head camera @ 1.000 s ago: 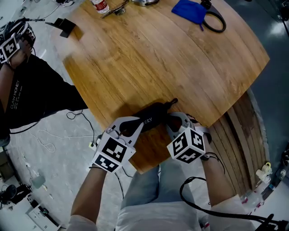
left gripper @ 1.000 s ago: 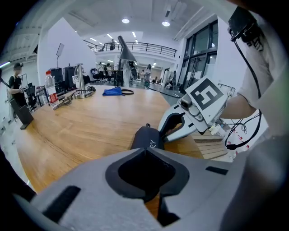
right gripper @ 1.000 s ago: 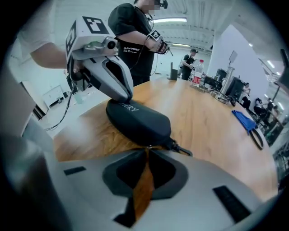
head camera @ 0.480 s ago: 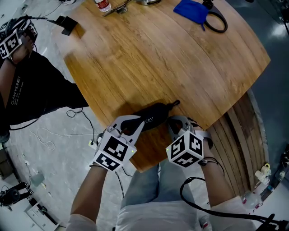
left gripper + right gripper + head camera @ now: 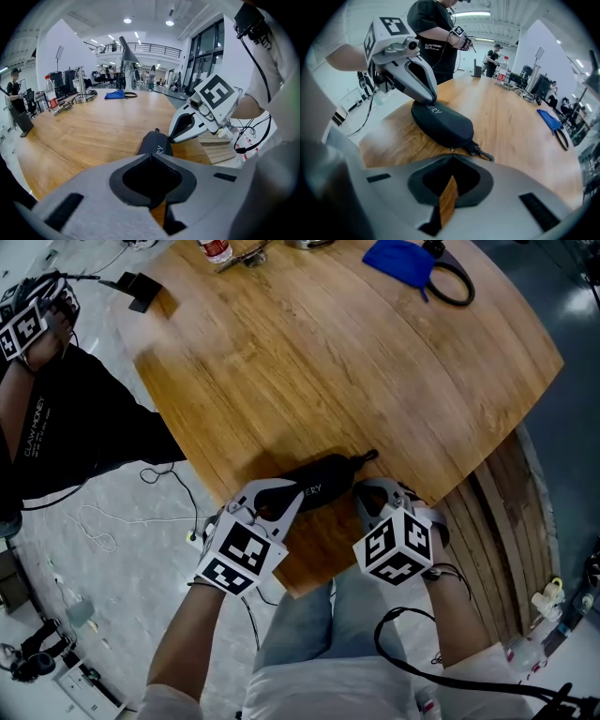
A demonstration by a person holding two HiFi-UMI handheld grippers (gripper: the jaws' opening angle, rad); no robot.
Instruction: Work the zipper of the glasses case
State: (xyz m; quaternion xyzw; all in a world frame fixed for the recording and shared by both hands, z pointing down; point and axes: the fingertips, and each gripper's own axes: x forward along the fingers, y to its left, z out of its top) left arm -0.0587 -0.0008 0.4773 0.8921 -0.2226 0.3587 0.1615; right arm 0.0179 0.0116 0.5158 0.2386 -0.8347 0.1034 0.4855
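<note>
A black glasses case (image 5: 319,479) lies near the front edge of the wooden table (image 5: 328,352), with a small clip (image 5: 366,457) at its right end. My left gripper (image 5: 294,495) is shut on the case's left end. In the left gripper view the case (image 5: 153,143) runs away from the closed tips (image 5: 150,157). My right gripper (image 5: 362,489) is shut at the case's right end. In the right gripper view its tips (image 5: 451,157) meet on the small silver zipper pull (image 5: 450,149) at the case's (image 5: 440,124) near edge, just left of the clip (image 5: 483,153).
A blue cloth (image 5: 398,261) and a black loop (image 5: 452,282) lie at the table's far right, a bottle (image 5: 211,251) at the far edge. A person in black (image 5: 56,418) stands at the left. Cables (image 5: 94,521) lie on the floor. Wooden slats (image 5: 497,512) sit under the right edge.
The right gripper has edged slightly down and right at the case's end, and its jaws look narrower than before. The left gripper and the case have stayed put.
</note>
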